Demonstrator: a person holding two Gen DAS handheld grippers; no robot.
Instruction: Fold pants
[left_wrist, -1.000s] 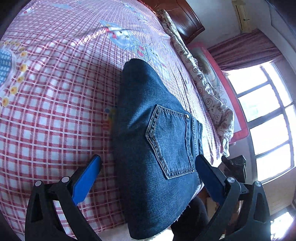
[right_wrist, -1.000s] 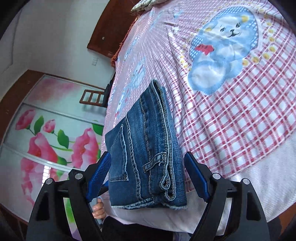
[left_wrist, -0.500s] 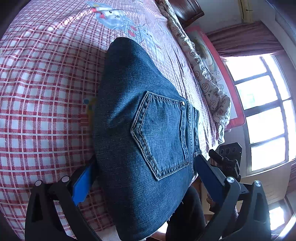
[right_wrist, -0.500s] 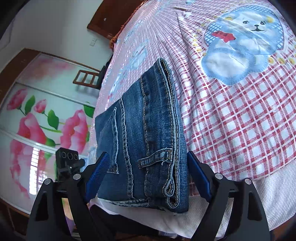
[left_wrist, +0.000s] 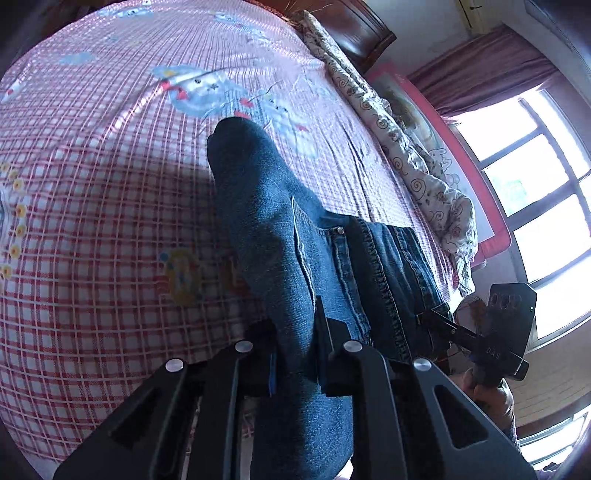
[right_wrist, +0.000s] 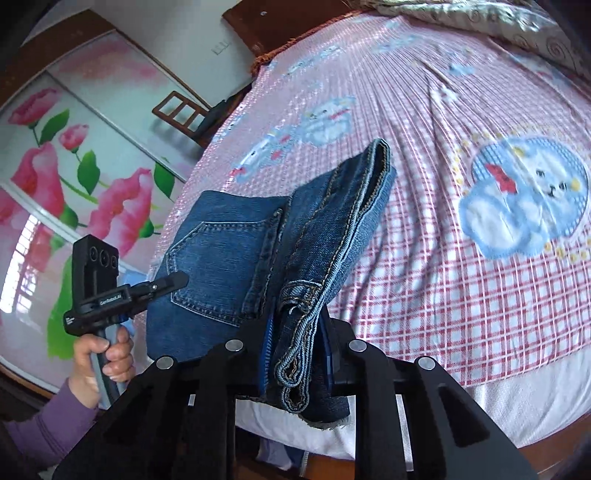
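Folded dark-blue denim pants (left_wrist: 280, 236) lie at the near edge of the bed with the pink-and-red checked sheet (left_wrist: 92, 229). Left gripper (left_wrist: 295, 354) and right gripper (right_wrist: 295, 354) jaws both clamped on the near edge. Open sheet ahead; floral quilt (left_wrist: 417, 166) bunched along the window side.

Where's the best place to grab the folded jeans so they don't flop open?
Probably the near edge, coming in from the foot of the bed, one gripper at each side. The folded jeans lie with stacked layers ending there, so a pinch catches every layer. The right gripper clamps the thick waistband side and the left gripper the pocket side.
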